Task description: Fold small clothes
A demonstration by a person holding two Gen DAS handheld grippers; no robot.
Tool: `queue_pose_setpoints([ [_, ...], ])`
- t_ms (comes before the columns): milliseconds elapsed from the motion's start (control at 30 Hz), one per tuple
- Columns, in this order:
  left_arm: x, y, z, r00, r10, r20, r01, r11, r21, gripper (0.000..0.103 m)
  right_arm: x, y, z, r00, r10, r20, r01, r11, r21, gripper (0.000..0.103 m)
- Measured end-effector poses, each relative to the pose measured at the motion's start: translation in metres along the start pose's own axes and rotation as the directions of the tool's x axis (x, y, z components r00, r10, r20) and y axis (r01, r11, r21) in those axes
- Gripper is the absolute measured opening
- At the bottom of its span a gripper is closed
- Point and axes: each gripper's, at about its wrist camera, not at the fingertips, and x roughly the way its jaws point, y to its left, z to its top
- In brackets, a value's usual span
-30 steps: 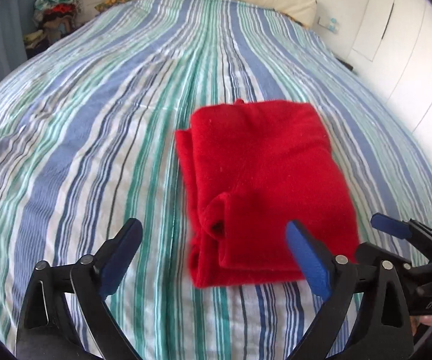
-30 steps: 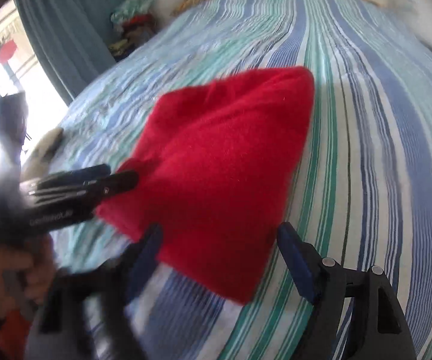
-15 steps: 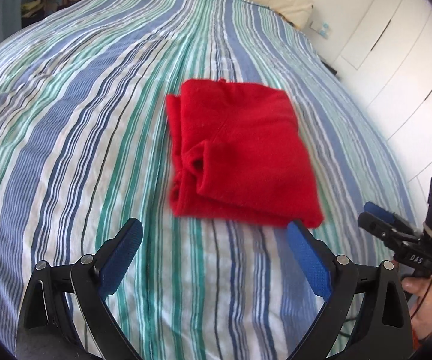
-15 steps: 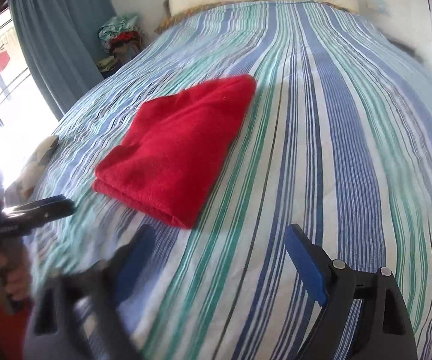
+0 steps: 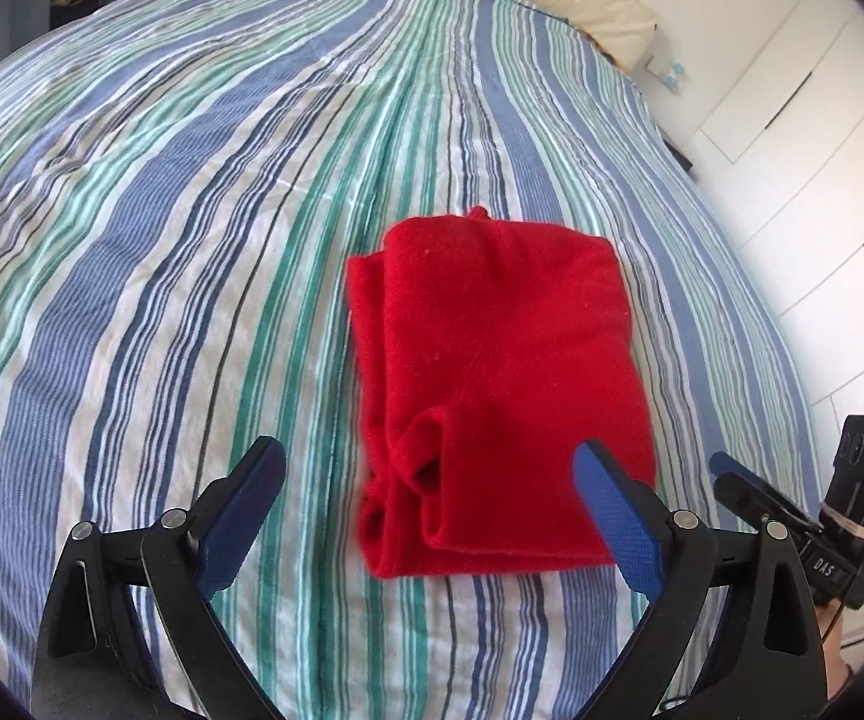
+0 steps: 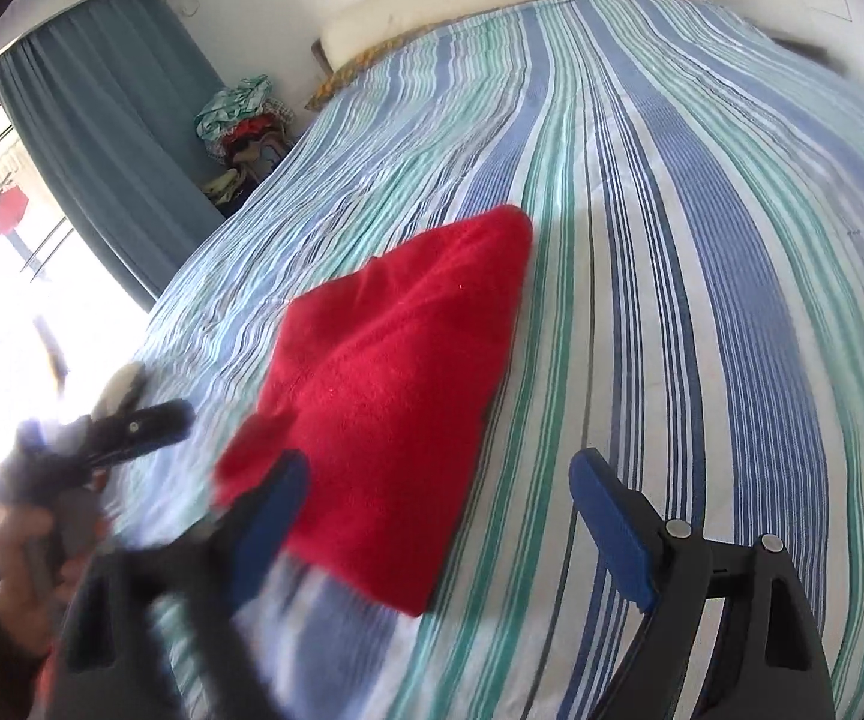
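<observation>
One folded red garment (image 5: 495,396) lies on the striped bed (image 5: 192,240), free of both hand-held grippers. The left hand-held gripper (image 5: 426,501) and the right hand-held gripper (image 6: 441,501) gape empty, the right's jaws having just widened. Only the right wrist view shows the curtain (image 6: 102,138).

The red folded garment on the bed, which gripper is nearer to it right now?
Left, narrowly. The left gripper hangs over the red garment's near edge, jaws open and empty. The right gripper sits off its corner, jaws open and empty.

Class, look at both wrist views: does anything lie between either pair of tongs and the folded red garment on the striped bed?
Nothing visible does. The red garment lies alone on the striped bedspread. The left tongs and right tongs are both open, with only bare bedspread in between.
</observation>
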Motion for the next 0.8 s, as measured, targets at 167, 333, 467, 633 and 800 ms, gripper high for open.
queue_pose_setpoints([
  [167, -0.011, 0.002, -0.010, 1.000, 0.005, 0.002, -0.005, 1.000, 0.010, 0.097, -0.005, -0.010, -0.017, 1.000, -0.012, -0.016, 0.013, 0.999, 0.037, 0.088],
  [333, -0.013, 0.002, -0.019, 1.000, 0.011, -0.009, -0.011, 1.000, 0.012, 0.097, -0.018, -0.016, -0.026, 1.000, -0.011, -0.007, 0.012, 0.996, 0.084, 0.088],
  [467, -0.018, 0.001, -0.027, 1.000, 0.016, -0.014, -0.016, 1.000, 0.022, 0.097, -0.028, -0.012, -0.028, 1.000, -0.013, 0.002, 0.013, 0.997, 0.075, 0.088],
  [633, -0.022, 0.000, -0.031, 1.000, 0.021, -0.013, -0.021, 0.999, 0.031, 0.097, -0.035, -0.010, -0.030, 1.000, -0.011, 0.006, 0.011, 0.997, 0.071, 0.088],
  [800, -0.023, 0.001, -0.030, 1.000, 0.026, -0.015, -0.025, 0.999, 0.033, 0.097, -0.037, -0.011, -0.031, 1.000, -0.012, 0.004, 0.012, 0.997, 0.076, 0.088],
])
